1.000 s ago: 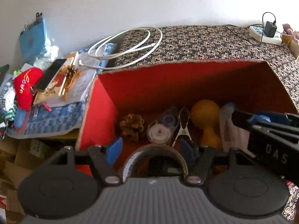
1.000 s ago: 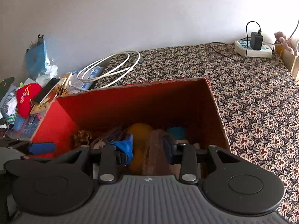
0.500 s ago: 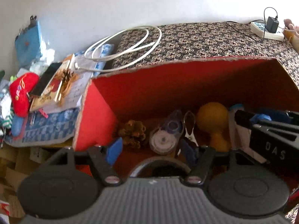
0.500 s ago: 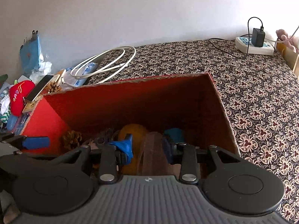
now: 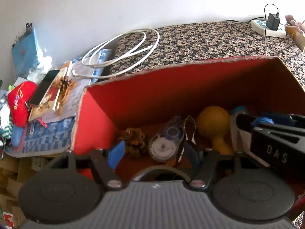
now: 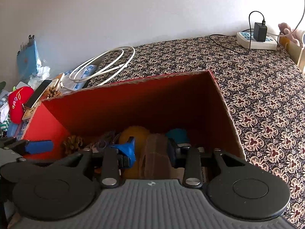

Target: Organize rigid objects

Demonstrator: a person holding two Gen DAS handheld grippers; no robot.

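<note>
the left gripper is over the red box with its two blue tips wide apart, and nothing is between them. a tape roll lies right under it, mostly hidden. the right gripper is squeezed on a brown see-through thing and holds it just above the stuff in the box. down inside the box are a pine cone, a round clear tape tool, a metal clip and a yellow toy with a round top, all side by side. a white cable lies coiled behind the box on the flowery cloth.
</note>
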